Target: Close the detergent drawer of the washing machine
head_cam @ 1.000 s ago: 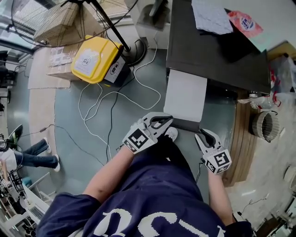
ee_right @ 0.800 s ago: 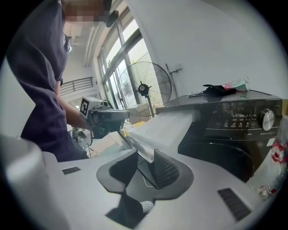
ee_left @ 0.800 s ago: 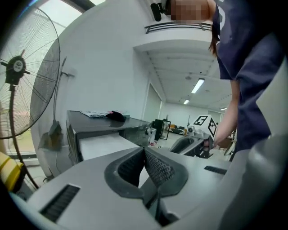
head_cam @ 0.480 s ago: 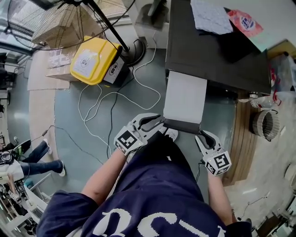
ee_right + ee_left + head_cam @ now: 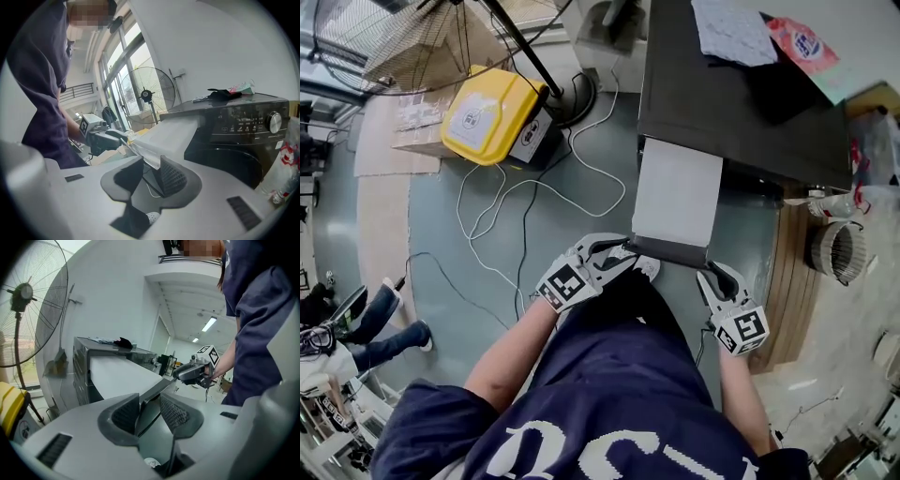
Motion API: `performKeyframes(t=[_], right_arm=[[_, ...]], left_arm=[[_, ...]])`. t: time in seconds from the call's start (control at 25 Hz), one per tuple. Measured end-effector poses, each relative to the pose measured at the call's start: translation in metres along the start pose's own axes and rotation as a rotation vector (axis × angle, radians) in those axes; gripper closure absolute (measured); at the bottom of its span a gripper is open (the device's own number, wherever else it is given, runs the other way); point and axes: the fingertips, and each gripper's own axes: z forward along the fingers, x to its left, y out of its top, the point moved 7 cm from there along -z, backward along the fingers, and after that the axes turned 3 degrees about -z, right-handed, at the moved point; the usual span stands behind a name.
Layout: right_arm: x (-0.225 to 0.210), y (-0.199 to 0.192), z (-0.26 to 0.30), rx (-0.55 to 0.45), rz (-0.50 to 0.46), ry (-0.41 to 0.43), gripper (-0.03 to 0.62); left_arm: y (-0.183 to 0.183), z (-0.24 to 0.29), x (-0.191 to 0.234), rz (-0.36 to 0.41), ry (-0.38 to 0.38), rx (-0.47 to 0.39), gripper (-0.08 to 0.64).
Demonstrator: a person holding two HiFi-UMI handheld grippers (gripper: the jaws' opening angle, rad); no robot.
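The white detergent drawer [image 5: 677, 192] stands pulled far out of the dark washing machine [image 5: 722, 103], with its dark front panel [image 5: 670, 251] nearest me. My left gripper [image 5: 626, 253] is at the panel's left corner. Its jaws are opening, and the panel's edge [image 5: 157, 392] lies between the fingers [image 5: 174, 414] of the left gripper [image 5: 150, 411]. My right gripper [image 5: 705, 274] is at the right corner. In the right gripper view, the right gripper [image 5: 150, 176] is shut on the panel edge [image 5: 146, 161]. Each gripper view shows the other gripper, the right gripper [image 5: 194, 373] and the left gripper [image 5: 103, 138], at the panel's far end.
A yellow box [image 5: 483, 117] and loose cables [image 5: 502, 216] lie on the floor to the left, by a standing fan [image 5: 28, 310]. A cloth [image 5: 731, 33] and a red packet [image 5: 802, 42] lie on the machine. A round basket [image 5: 836, 253] stands at the right.
My left gripper has shifted slightly left and lower at the drawer's corner, and its jaws have spread apart. The right gripper and the drawer have stayed put.
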Motion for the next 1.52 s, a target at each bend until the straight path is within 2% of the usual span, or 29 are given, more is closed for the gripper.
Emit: performKeyframes(t=[0.2,0.96,1.52], right_arm=[[-0.006,0.003,-0.001,-0.017,-0.004,-0.016,0.465],[-0.041,0.036,0.020,-0.046,-0.031,-0.061,0.460],[-0.061,0.049,0.037,-0.068,-0.038,-0.104,0.456]], left_arm=[[0.001,0.007,0.002,-0.039,-0.004,-0.016,0.411],[0.031,0.026,0.033,-0.042,0.061,-0.050,0.414],[0.043,0.040,0.052,-0.039,0.158,-0.068,0.405]])
